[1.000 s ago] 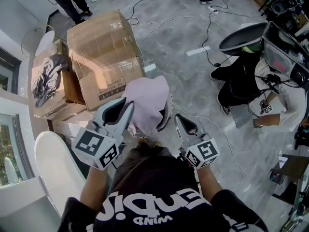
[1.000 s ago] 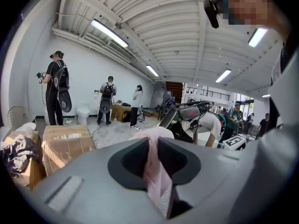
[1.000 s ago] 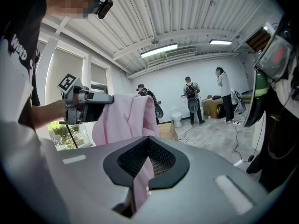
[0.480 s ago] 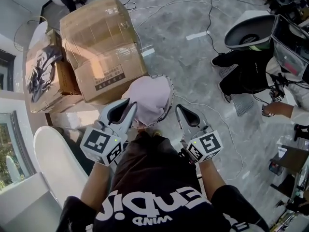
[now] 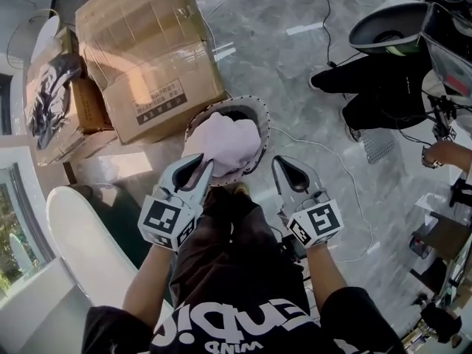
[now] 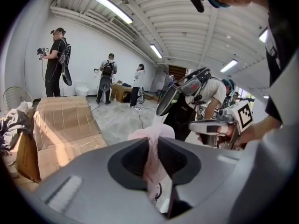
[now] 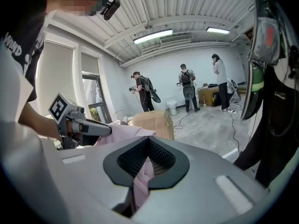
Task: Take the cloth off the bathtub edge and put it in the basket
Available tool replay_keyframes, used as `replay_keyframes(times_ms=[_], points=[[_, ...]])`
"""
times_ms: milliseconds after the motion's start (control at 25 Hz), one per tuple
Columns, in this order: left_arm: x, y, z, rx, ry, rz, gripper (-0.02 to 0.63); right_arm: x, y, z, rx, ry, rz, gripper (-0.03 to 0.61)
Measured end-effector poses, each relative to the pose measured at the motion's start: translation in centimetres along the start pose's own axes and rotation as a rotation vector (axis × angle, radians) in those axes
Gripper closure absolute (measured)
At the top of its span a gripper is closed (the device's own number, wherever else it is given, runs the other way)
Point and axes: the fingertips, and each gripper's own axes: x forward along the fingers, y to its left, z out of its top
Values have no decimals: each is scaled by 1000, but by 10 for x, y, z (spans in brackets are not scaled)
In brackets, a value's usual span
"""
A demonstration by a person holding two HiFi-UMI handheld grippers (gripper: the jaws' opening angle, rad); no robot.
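Left hand-held gripper (image 5: 209,165) clamped on near edge of pink cloth (image 5: 225,142). Cloth bulk sits in mouth of basket (image 5: 264,121) on floor. Right hand-held gripper (image 5: 277,161) has jaws together, just right of basket.

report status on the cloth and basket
Left gripper and right gripper both shut on cloth. Cloth bunched at basket mouth, not released. Cardboard box beside basket, nothing blocking.

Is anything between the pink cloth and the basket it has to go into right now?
Nothing visible. The cloth, pinched in the left gripper, is already at the open mouth of the basket. The cardboard box stands beside the basket, not over it.
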Motion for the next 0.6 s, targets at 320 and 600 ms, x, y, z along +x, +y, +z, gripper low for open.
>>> replay_keyframes(times_ms=[320, 600], points=[[48, 21, -67, -9, 49, 10, 557, 34, -10, -52, 17, 70, 19, 569], [75, 35, -130, -46, 152, 9, 557, 45, -26, -92, 59, 127, -15, 569]])
